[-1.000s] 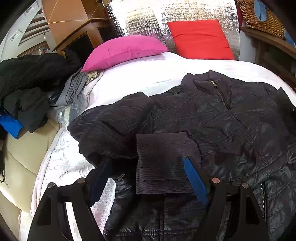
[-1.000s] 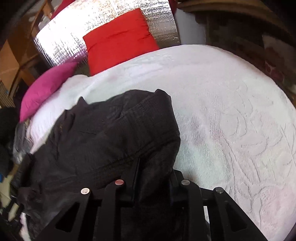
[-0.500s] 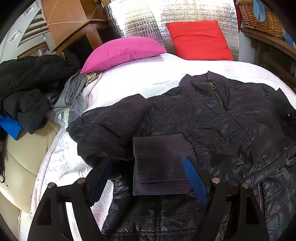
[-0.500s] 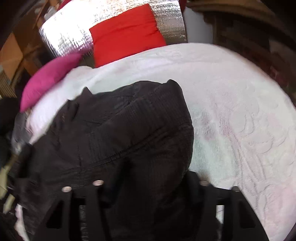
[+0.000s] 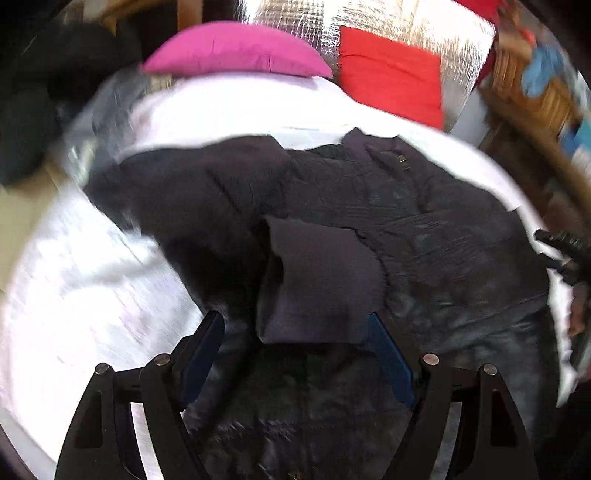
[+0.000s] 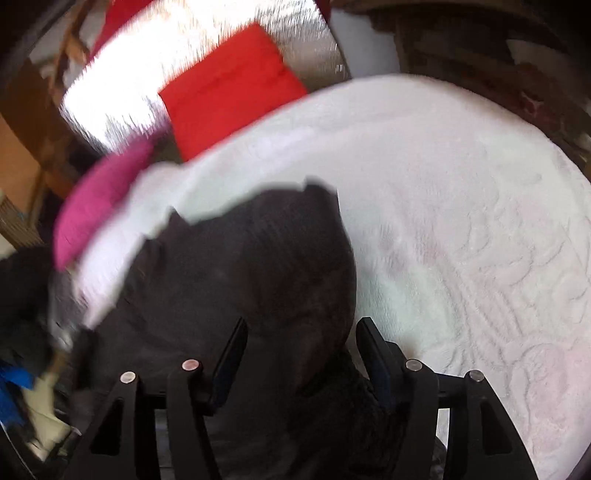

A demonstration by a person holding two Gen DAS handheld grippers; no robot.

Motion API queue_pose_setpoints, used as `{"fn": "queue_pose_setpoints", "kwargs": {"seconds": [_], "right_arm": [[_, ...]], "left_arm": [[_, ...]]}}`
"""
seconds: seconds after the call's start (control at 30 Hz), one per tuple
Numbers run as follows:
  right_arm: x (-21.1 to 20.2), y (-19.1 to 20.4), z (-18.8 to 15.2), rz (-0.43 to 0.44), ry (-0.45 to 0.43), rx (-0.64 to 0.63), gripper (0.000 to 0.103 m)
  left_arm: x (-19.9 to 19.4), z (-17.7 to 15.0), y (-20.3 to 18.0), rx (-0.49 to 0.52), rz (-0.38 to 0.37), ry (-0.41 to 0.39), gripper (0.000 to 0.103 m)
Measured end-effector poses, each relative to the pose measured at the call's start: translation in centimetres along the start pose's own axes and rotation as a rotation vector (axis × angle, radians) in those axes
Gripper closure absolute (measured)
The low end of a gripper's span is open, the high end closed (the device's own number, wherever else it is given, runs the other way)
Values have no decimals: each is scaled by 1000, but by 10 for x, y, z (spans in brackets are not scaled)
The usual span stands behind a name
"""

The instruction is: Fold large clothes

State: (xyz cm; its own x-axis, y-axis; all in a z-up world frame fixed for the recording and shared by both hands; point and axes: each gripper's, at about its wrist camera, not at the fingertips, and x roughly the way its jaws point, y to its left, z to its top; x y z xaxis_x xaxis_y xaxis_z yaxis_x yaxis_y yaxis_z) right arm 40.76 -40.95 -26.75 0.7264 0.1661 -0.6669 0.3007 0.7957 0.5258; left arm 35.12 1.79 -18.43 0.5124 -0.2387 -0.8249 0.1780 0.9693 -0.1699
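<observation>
A dark quilted jacket [image 5: 424,236] lies front up on the white bedspread [image 5: 92,280]. Its one sleeve is folded across the chest, and the ribbed cuff [image 5: 317,284] rests on the jacket. My left gripper [image 5: 295,336] hovers open just short of that cuff, its blue pads [image 5: 388,358] apart from the cloth. In the right wrist view the jacket's folded side [image 6: 258,266] bulges up between the fingers of my right gripper [image 6: 301,328]. Its jaws are opening, and the pads [image 6: 369,343] no longer press the fabric. Both views are blurred.
A pink pillow [image 5: 236,51] and a red pillow [image 5: 391,77] lean on a silver foil panel [image 5: 291,18] at the bed's head. Dark clothes [image 5: 29,122] are piled off the left side. A wicker basket [image 5: 535,85] stands at the right. Bare bedspread [image 6: 461,229] stretches right of the jacket.
The right jaws have spread and let go of the jacket's fold, which stays laid over. The left gripper has swung and rolled, still open above the cuff.
</observation>
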Motion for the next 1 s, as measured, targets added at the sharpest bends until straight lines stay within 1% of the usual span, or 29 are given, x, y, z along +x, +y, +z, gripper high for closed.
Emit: {"fn": "queue_pose_setpoints", "kwargs": {"seconds": [0.07,0.1,0.17,0.23,0.3,0.37,0.43,0.47,0.5,0.57,0.6,0.63,0.7,0.77,0.8,0.87,0.9,0.93,1.0], "right_arm": [[-28,3,2,1,-115,-19,31],[-37,7,1,27,-149,-36,31],[-53,17,-5,85,-186,-83,31],[-59,31,-13,88,-194,-145,32],[-50,41,-20,73,-144,-206,36],[-33,43,-25,76,-65,-238,56],[-24,47,-34,69,-10,-260,63],[-16,51,-37,66,15,-281,63],[-16,48,-42,64,29,-294,63],[4,53,-49,40,112,-322,63],[9,54,-56,27,133,-326,63],[10,54,-59,20,136,-335,63],[10,58,-63,28,134,-352,63],[12,57,-65,56,153,-341,63],[14,58,-66,51,159,-346,63],[16,61,-67,36,155,-360,63],[17,62,-67,33,154,-362,63],[16,62,-68,28,151,-366,63],[21,65,-68,22,148,-373,63]], "left_arm": [[-1,-3,0,-17,-49,-2,22],[0,-4,-3,-9,-57,1,23],[6,-4,-9,-2,-42,15,23],[17,-3,-14,-14,-39,40,23],[27,0,-16,-20,-9,57,23],[33,3,-17,-32,7,53,26],[36,6,-15,-53,17,42,48],[38,8,-13,-63,19,41,49],[40,8,-11,-71,16,42,49],[44,10,-9,-83,16,55,49],[47,10,-8,-87,19,61,44],[48,12,-7,-95,18,69,38],[52,14,-4,-117,11,69,32],[55,18,-1,-142,-12,56,32],[56,19,-2,-148,-23,47,33],[53,19,-5,-138,-13,21,48],[50,21,-9,-117,23,-3,64],[49,23,-12,-105,38,-19,74],[43,26,-15,-99,36,-42,82]]}}
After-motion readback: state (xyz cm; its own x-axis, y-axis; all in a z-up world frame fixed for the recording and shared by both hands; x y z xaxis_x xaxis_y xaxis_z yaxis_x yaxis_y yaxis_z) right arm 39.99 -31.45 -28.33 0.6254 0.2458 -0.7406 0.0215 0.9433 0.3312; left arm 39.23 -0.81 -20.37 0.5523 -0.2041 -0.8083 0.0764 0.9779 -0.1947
